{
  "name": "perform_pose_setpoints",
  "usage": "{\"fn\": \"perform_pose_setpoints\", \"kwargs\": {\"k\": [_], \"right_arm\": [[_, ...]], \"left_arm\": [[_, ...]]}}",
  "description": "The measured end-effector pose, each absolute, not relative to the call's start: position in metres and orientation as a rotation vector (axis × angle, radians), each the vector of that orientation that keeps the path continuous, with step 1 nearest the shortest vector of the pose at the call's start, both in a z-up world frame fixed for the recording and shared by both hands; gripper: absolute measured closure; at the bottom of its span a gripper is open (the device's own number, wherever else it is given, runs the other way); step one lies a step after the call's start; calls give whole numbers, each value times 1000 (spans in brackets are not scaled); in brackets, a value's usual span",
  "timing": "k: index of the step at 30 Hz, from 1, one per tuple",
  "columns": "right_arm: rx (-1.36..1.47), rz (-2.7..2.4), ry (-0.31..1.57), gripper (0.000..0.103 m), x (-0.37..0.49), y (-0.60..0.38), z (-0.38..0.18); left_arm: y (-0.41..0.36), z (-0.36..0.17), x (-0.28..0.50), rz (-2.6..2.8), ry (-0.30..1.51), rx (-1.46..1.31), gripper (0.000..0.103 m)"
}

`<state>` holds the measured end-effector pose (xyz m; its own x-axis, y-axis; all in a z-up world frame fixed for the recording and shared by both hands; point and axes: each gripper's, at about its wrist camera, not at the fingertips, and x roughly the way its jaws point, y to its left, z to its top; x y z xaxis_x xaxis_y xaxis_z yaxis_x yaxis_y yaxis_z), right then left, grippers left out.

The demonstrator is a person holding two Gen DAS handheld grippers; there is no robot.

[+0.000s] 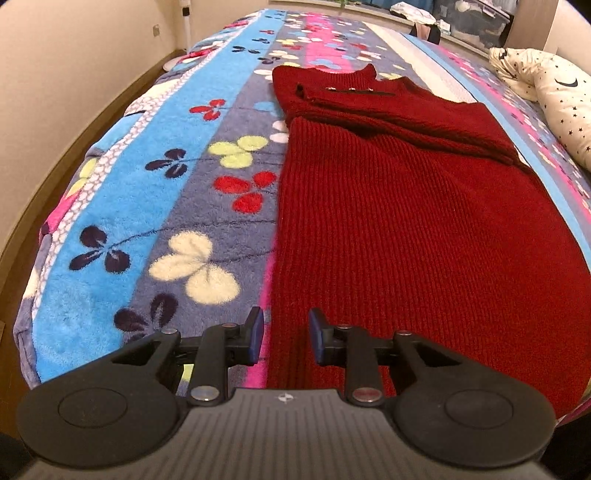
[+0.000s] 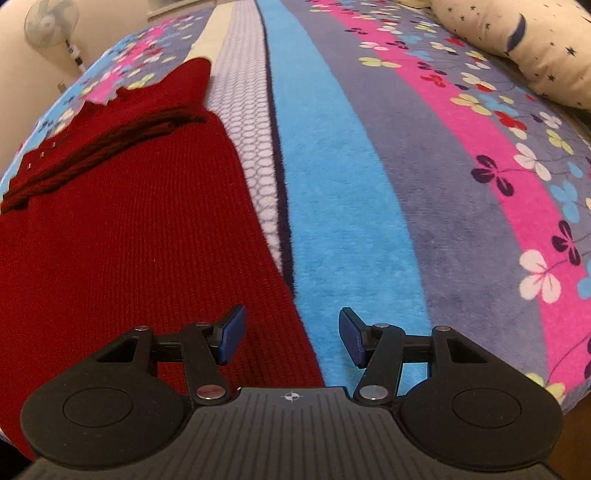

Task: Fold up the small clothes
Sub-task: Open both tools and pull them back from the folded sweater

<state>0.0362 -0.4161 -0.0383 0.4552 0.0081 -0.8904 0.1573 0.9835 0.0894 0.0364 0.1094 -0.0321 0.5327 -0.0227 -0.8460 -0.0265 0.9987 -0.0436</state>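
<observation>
A dark red knit sweater (image 1: 399, 206) lies flat on a flowered fleece blanket (image 1: 155, 192), its sleeves folded across the chest near the collar. My left gripper (image 1: 286, 338) is open and empty, over the sweater's near left hem edge. In the right wrist view the sweater (image 2: 122, 229) fills the left side on the blanket (image 2: 369, 184). My right gripper (image 2: 291, 334) is open and empty, straddling the sweater's near right hem edge, its left finger over the knit and its right finger over the blue stripe.
A cream star-print pillow (image 1: 554, 96) lies at the bed's right side and also shows in the right wrist view (image 2: 524, 44). A fan (image 2: 51, 22) stands by the wall. Clutter on a shelf (image 1: 436, 18) lies beyond the bed's far end.
</observation>
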Motion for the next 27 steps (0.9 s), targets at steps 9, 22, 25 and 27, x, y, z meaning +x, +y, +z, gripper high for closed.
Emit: {"fn": "perform_pose_setpoints", "kwargs": {"k": [9, 22, 25, 27], "right_arm": [[134, -114, 1167, 44, 35, -418, -50], [145, -32, 1208, 85, 36, -410, -55], [145, -44, 1161, 90, 33, -412, -47], [168, -54, 1144, 90, 32, -417, -44]], "left_arm": [[123, -48, 38, -41, 1134, -236, 58], [129, -58, 39, -21, 1161, -264, 90], [131, -47, 34, -7, 1103, -260, 93], [133, -40, 32, 4, 1069, -266, 93]]}}
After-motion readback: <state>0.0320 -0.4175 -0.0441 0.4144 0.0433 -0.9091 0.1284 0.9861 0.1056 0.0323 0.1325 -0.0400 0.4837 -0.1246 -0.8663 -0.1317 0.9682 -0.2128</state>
